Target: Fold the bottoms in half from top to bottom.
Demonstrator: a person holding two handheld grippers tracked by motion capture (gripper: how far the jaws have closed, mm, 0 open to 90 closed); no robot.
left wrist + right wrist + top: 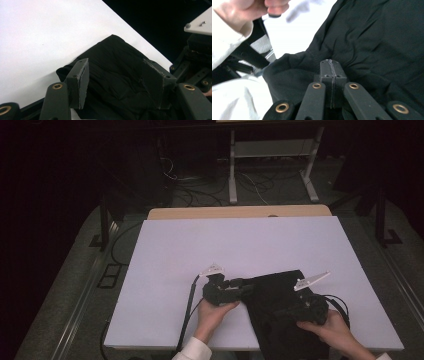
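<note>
Fingers first: my left gripper sits open over the black cloth at the near right of the white table; right gripper looks clamped on a fold. Cloth's bunched, so folding's barely half done, I'd say.

White table top, metal frame, floor cables

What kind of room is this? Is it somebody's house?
Probably not a house; more likely a lab or workshop. A white-topped table holds only a black cloth, cables lie loose on the floor, and a metal stand sits behind.
</note>
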